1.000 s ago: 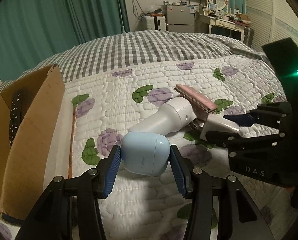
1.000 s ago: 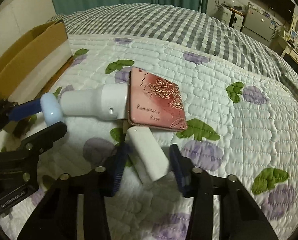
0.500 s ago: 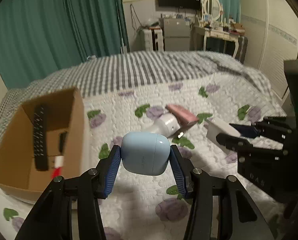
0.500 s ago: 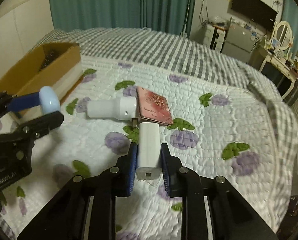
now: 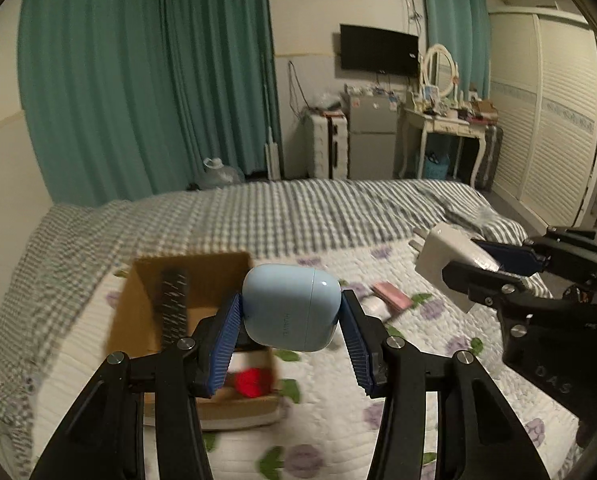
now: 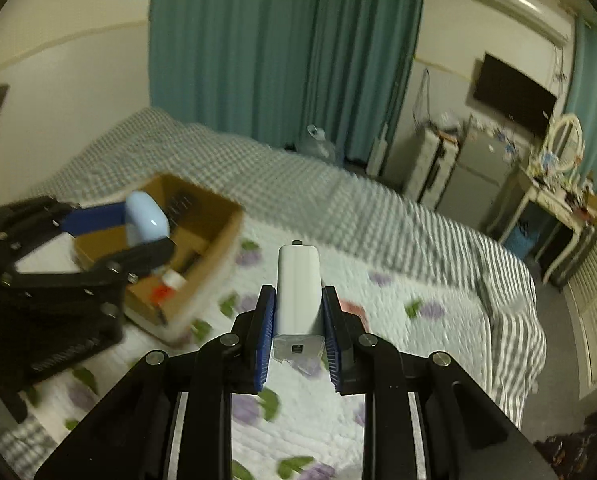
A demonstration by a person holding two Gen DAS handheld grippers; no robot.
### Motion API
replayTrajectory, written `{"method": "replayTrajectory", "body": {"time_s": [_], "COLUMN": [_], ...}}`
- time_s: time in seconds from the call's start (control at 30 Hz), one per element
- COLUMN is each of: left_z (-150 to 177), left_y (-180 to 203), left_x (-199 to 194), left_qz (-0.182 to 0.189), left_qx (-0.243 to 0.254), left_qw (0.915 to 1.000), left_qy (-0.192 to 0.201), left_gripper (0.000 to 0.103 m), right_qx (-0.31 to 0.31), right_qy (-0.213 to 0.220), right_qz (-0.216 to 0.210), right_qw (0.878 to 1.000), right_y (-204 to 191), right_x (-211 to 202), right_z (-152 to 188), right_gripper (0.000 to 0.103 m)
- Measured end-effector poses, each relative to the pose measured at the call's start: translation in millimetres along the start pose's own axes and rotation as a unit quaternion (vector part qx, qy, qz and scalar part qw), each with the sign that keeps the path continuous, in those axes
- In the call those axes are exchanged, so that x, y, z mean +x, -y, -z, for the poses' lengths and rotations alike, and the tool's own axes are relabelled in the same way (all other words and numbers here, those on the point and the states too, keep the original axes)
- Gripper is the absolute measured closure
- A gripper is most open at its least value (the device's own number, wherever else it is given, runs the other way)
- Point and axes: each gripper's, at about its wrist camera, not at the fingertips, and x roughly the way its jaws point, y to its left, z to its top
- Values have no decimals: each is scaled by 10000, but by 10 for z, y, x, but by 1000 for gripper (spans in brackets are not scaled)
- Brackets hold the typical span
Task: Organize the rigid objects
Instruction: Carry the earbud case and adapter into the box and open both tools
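- Light blue earbud case sits squeezed between the left gripper pads, about half open because the case is that wide. A second ago it was pinched down at quilt level; now it's lifted well clear.
- White charger block is clamped tight in the right gripper, pads pressing both long sides, plug end pointing away past the fingertips. A second ago the jaws only straddled it on the quilt, so that grab is fresh.
- Cardboard box now shows just beyond and below the left fingertips, with a black remote and something red inside.
- Left behind on the floral quilt, past the left fingers to the right: a pink flat case and a white round thing, too blurry to name.
- So both pickups look done, and dropping these two in the box seems next.
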Motion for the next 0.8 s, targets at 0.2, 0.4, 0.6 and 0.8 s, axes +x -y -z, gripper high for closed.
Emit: {"method": "replayTrajectory", "body": {"time_s": [0.2,0.4,0.6,0.8], "left_z": [-13,136,280,354], "left_y": [-532,-952,-1226,-1320], "left_x": [-55,200,677,1149], "left_qz": [-227,-413,-532,-531], "left_qx": [-171,-281,-236,119], "left_qw": [9996,9986,9971,9957], "left_qy": [44,-171,-488,-743], "left_gripper": [53,53,53,53], "right_qx": [-121,-210,-181,-20], "right_qy": [359,375,91,-211], "right_qz": [-363,-689,-836,-928], "right_qw": [9986,9967,9963,9955], "right_y": [-488,-919,-1087,-1059], "right_x": [-50,296,904,1514], "right_z": [-419,-624,-633,-598], "right_gripper": [81,81,81,81]}}
